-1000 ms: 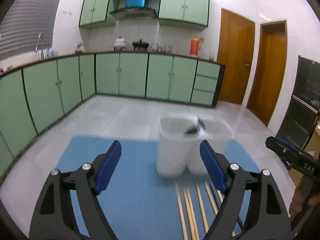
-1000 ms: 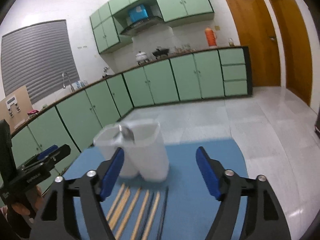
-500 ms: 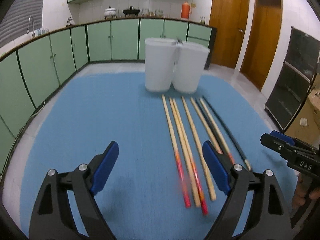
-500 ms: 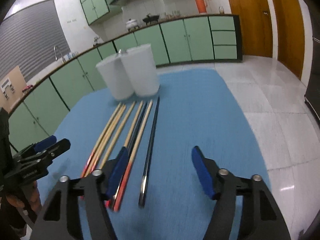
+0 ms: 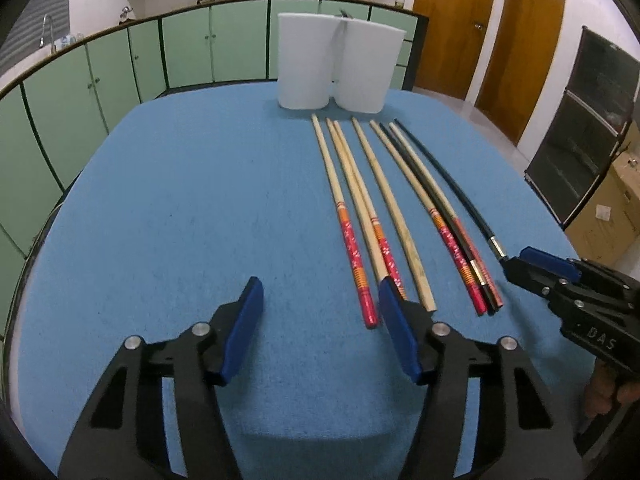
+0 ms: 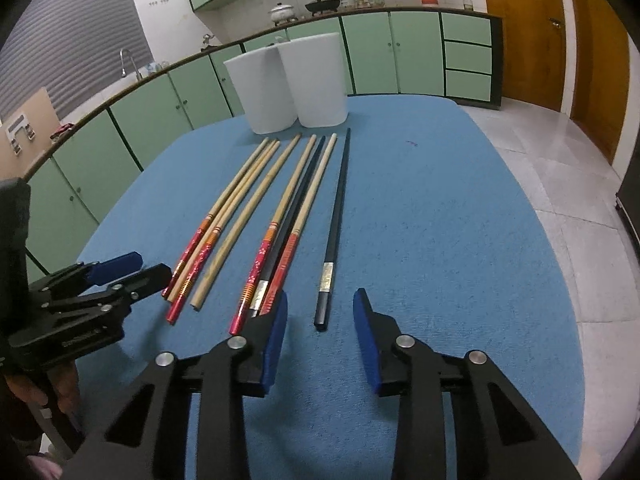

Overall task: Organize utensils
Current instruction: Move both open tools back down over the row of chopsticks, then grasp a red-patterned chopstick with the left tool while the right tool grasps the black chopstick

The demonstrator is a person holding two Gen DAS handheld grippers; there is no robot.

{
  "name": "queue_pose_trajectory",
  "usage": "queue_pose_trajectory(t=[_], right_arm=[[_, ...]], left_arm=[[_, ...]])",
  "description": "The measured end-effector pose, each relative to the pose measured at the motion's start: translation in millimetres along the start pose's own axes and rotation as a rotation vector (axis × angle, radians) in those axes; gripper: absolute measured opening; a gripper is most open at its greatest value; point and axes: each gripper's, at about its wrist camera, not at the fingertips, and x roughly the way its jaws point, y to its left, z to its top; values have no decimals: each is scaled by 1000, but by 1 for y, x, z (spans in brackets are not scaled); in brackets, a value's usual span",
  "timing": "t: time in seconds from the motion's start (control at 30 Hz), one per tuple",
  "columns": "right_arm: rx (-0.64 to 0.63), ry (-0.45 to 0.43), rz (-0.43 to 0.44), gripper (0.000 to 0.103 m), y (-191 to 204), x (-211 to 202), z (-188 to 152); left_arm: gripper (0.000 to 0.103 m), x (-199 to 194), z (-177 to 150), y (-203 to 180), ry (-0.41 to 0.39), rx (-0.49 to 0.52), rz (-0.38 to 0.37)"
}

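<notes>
A row of chopsticks lies lengthwise on the blue table mat, tips toward 2 white holders standing side by side, touching, at the far edge. Most are pale wood with red patterned handles; 2 are black, and 1 black chopstick lies alone at the right of the row. The right gripper sits at its near end, jaws closing with the handle tip just ahead of the gap, pads not touching it. The left gripper is closing over bare mat, its right pad beside the leftmost red handles. Green cabinets stand beyond.
</notes>
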Motion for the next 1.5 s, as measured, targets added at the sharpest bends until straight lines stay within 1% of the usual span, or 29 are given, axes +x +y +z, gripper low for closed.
queue_pose_trajectory(t=[0.07, 0.3, 0.37, 0.43, 0.53, 0.63, 0.73, 0.9, 1.07, 1.23, 1.3, 1.5], right_arm=[[2, 1, 0, 34, -2, 0, 1], [2, 3, -1, 34, -5, 1, 4], [2, 4, -1, 34, -4, 1, 3], [2, 3, 0, 34, -5, 1, 3], [-7, 0, 2, 34, -4, 1, 3], [-13, 9, 1, 33, -1, 4, 2], [-16, 16, -10, 30, 1, 6, 2], [-7, 24, -13, 22, 0, 10, 5], [-33, 32, -40, 22, 6, 14, 6], [-30, 31, -70, 14, 6, 15, 5], [-30, 30, -79, 13, 6, 15, 5], [-56, 28, -119, 12, 12, 13, 1]], left_arm=[[55, 4, -1, 0, 17, -5, 8], [55, 6, 2, -8, 30, 25, 39], [49, 6, 2, -9, 30, 25, 51], [37, 5, 2, -7, 30, 17, 65], [24, 4, 3, -2, 28, 0, 80], [23, 5, 3, -2, 30, 1, 83], [23, 5, 3, -7, 32, 26, 114], [23, 4, 2, -3, 28, 2, 103], [23, 4, 2, -3, 26, -6, 105], [23, 4, 2, -3, 26, -5, 112], [23, 4, 2, -3, 26, -5, 113], [23, 5, 2, -5, 26, 1, 128]])
